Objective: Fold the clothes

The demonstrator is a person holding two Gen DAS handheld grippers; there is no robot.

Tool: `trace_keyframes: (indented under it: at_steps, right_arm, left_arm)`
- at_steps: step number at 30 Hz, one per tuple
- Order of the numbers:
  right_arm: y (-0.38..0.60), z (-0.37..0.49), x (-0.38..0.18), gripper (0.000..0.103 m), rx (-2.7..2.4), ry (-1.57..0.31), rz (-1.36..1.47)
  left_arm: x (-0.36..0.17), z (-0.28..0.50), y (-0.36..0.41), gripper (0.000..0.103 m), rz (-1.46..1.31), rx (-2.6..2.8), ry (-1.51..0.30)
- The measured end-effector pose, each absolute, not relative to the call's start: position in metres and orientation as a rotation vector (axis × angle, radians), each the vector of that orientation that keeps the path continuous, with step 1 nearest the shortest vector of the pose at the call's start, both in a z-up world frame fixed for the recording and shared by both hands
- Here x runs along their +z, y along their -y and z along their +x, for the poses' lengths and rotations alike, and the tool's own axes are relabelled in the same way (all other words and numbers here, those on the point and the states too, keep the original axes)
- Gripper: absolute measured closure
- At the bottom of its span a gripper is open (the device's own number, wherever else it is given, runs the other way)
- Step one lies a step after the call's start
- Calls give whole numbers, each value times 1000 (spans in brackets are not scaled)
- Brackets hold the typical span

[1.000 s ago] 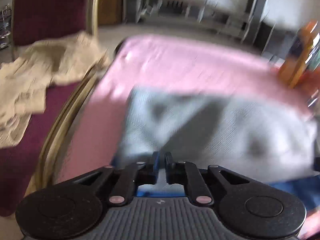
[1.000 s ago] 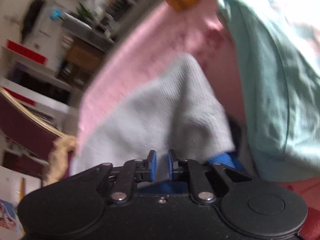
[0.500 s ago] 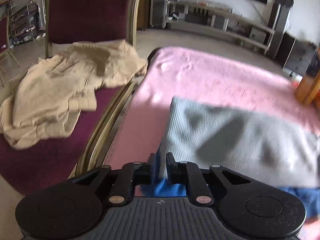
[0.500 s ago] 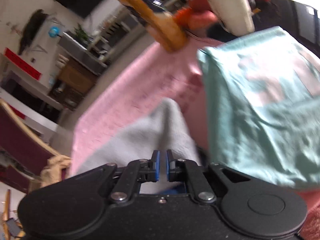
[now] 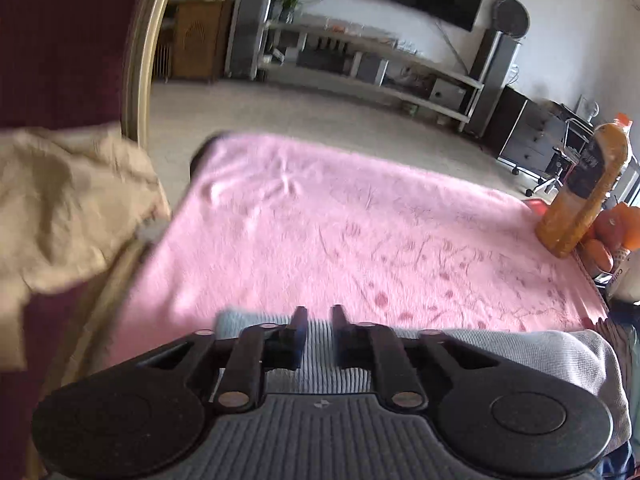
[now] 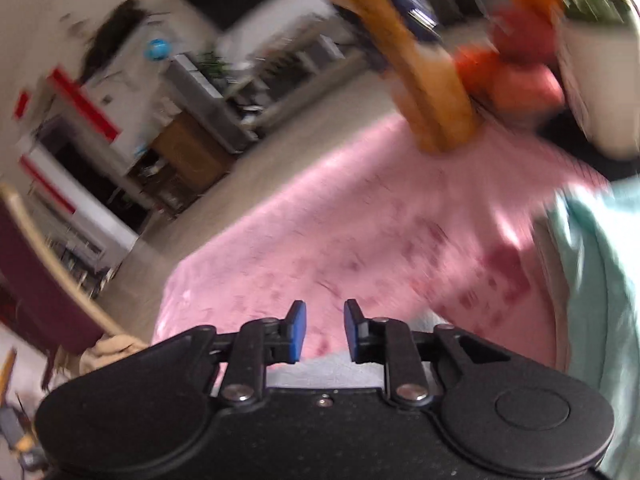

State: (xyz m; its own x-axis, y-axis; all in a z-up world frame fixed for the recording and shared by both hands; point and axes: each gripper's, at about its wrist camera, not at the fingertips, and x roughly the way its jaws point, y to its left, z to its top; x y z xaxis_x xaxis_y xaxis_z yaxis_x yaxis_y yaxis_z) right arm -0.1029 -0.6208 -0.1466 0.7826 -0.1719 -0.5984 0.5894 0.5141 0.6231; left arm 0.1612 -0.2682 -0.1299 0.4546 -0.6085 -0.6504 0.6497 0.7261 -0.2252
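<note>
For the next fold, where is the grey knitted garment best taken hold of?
Probably at its far edge near the left corner: the grey knitted garment lies flat on the pink blanket, so the open left hand-held gripper can pinch that edge from above.

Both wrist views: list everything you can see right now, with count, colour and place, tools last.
Blanket: one, pink, spread over the table.
Grey sweater: one, near edge of blanket, under both tools.
Teal shirt: one, right side of blanket.
Beige garment: one, on the maroon chair at left.
Juice bottle: one, orange, far right corner.
Fruit: several, red-orange, beside the bottle.
TV stand: one, grey, far wall.
Left tool: open, above sweater.
Right tool: open, holding nothing.
</note>
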Motion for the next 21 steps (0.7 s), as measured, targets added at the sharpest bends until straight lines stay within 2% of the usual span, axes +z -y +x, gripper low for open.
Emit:
trace_keyframes:
  at_steps: [3, 6, 7, 9, 15, 16, 18, 21]
  right_arm:
    - [628, -106, -157, 88, -512, -518, 940]
    - [635, -108, -167, 88, -543, -531, 953]
    - [637, -109, -171, 93, -553, -535, 958]
    - [642, -111, -178, 103, -574, -543, 967]
    - [656, -117, -197, 103, -648, -568, 989]
    - [655, -125, -189, 98, -744, -573, 947]
    - [654, -142, -173, 98, -856, -555, 912]
    - [648, -173, -144, 96, -830, -467, 996]
  left_arm:
    - [-133, 157, 283, 91, 124, -832, -722]
    - [-160, 173, 296, 96, 224, -693, -788]
    - [-170, 179, 294, 91, 236, -642, -807]
    - [-170, 184, 286, 91, 212, -623, -807]
    - [-156, 189, 276, 91, 317, -434, -722]
    - [-152, 189, 272, 93, 355, -363, -691]
    - [-141, 190, 260, 93, 391, -247, -647]
    - [-113, 176, 234, 92, 273, -284, -687]
